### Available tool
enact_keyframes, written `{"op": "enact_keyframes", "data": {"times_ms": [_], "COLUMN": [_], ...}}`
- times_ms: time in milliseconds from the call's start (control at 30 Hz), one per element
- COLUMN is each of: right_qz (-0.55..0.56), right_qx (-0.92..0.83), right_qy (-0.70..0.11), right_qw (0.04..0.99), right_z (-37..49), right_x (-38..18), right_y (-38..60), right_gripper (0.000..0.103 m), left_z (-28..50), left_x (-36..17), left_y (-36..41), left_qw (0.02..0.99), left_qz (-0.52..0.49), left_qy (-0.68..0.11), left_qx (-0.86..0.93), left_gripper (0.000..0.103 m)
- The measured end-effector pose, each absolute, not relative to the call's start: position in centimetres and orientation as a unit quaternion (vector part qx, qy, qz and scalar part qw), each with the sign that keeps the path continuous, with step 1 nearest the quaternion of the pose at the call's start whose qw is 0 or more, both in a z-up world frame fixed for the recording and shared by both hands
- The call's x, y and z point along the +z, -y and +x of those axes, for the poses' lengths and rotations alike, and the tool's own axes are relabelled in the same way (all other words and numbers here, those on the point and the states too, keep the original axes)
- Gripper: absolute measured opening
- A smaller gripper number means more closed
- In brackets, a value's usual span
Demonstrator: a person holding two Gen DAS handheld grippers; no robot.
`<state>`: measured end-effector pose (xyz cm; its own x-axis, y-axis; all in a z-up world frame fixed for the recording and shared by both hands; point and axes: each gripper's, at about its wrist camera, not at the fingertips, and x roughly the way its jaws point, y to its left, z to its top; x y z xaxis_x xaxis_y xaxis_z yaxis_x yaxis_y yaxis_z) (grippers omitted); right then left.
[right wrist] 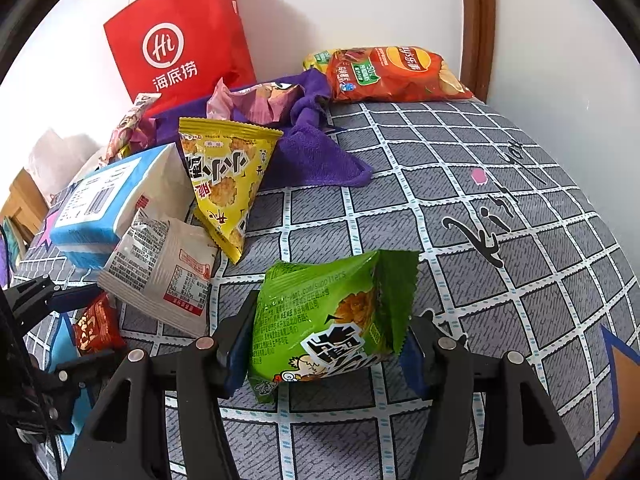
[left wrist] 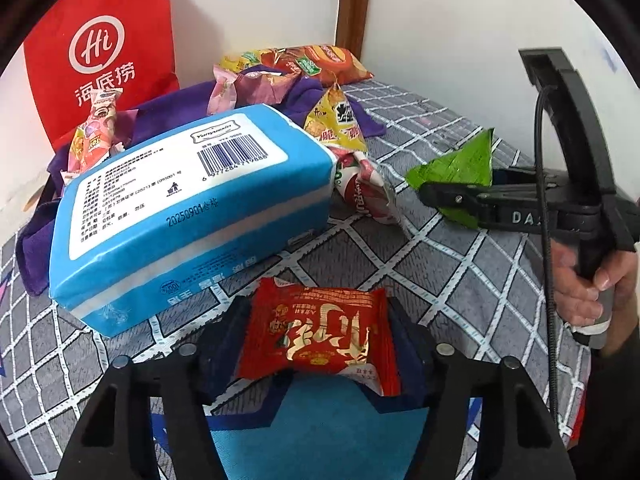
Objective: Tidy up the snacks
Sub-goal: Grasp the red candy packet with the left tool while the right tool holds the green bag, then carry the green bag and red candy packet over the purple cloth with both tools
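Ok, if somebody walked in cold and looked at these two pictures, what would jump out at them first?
Probably the two snack packets in the grippers: a red packet between the left gripper fingers and a green packet in the right gripper, both low and central in their views. Next, the big blue tissue pack lying on the grey checked cover, and the tall red paper bag standing against the wall behind the pile of snacks.
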<state>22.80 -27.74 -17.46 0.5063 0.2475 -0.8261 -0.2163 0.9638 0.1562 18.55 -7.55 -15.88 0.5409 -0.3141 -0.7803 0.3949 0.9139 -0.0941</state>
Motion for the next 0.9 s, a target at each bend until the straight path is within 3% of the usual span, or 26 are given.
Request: {"op": "enact_keyframes", "data": {"times_ms": [67,167,900], "right_qz": [0.017,0.017,0.043], "right_qx": [0.134,0.133,0.155], "right_qy": [-0.479,-0.479,-0.468], "right_qw": [0.868,0.868,0.869], "right_z": [22.8,22.8,22.7], "right_x": [-17.5,-17.5,-17.2], "right_y": [27.7,27.7,28.3], "right_gripper": [0.062,0.062,0.057], "left_z": [18.2,18.0,17.3], "left_x": [-15.6,-15.6,-13.7], "left_y": [7.3,7.3,5.3], "left_qw": [0.880,0.881,0.894], "left_qz": [0.038,0.041,-0.009], "left_qy": [-0.424,-0.422,-0.395], "left_qx": [-0.211,-0.209,-0.210], "left_gripper": [0.051,0.048,0.046]}}
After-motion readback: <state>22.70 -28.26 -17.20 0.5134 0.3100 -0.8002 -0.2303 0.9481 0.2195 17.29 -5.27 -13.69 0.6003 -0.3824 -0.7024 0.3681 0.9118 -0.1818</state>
